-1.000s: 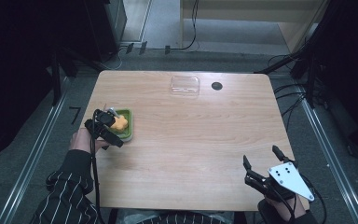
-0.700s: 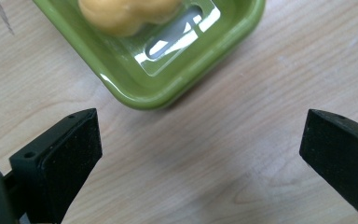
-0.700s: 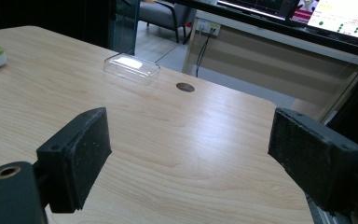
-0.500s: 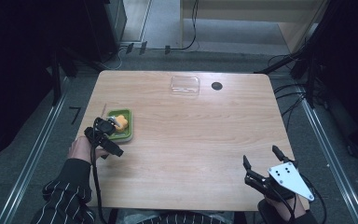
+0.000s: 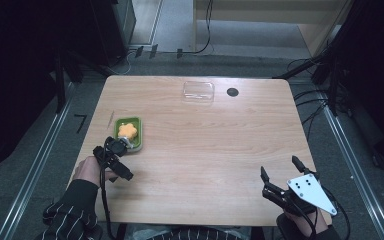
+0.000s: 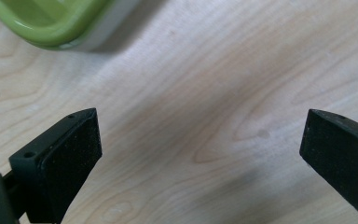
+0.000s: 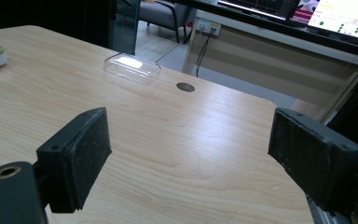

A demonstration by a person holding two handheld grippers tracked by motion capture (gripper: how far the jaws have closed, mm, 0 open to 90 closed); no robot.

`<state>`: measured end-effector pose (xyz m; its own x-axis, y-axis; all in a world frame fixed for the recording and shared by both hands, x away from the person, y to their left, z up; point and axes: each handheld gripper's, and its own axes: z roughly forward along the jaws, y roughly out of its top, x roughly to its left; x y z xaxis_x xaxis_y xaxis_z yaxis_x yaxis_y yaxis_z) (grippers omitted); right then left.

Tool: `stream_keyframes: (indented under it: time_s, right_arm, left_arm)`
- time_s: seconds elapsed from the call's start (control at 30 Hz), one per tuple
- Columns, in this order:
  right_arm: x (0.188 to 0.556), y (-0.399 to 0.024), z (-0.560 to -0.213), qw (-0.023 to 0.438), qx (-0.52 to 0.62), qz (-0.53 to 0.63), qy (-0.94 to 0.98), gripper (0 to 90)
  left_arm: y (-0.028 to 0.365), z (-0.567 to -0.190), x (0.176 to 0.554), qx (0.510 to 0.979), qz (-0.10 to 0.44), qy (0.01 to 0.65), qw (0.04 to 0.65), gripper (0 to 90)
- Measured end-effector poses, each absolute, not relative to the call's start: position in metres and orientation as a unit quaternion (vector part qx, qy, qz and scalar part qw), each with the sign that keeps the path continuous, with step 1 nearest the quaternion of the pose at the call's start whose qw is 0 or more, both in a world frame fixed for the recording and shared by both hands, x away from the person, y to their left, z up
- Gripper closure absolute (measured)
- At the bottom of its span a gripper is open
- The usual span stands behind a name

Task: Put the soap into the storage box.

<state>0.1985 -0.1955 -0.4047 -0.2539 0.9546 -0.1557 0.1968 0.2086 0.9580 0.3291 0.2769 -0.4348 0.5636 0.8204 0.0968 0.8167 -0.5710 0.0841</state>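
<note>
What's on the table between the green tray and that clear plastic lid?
Nothing: the high view shows bare wood between the green tray and the clear lid.

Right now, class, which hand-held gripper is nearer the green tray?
Left. The left hand-held gripper sits beside the green tray's near edge; the right hand-held gripper is far across the table.

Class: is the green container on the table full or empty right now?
Not empty: the green container holds an orange piece of food; its top is uncovered.
</note>
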Motion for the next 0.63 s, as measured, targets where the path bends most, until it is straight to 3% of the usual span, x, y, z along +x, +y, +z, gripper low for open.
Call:
stream_keyframes:
  time_s: [0.43,0.63]
  right_arm:
    - [0.198,-0.196,-0.405,0.425,0.442,0.449,0.650,13.3]
    - [0.199,-0.196,-0.405,0.428,0.444,0.444,0.650,13.3]
  left_arm:
    - [0.269,-0.446,0.305,0.895,0.076,0.440,0.004,0.0]
    - [0.268,-0.452,0.306,0.897,0.058,0.437,-0.006,0.0]
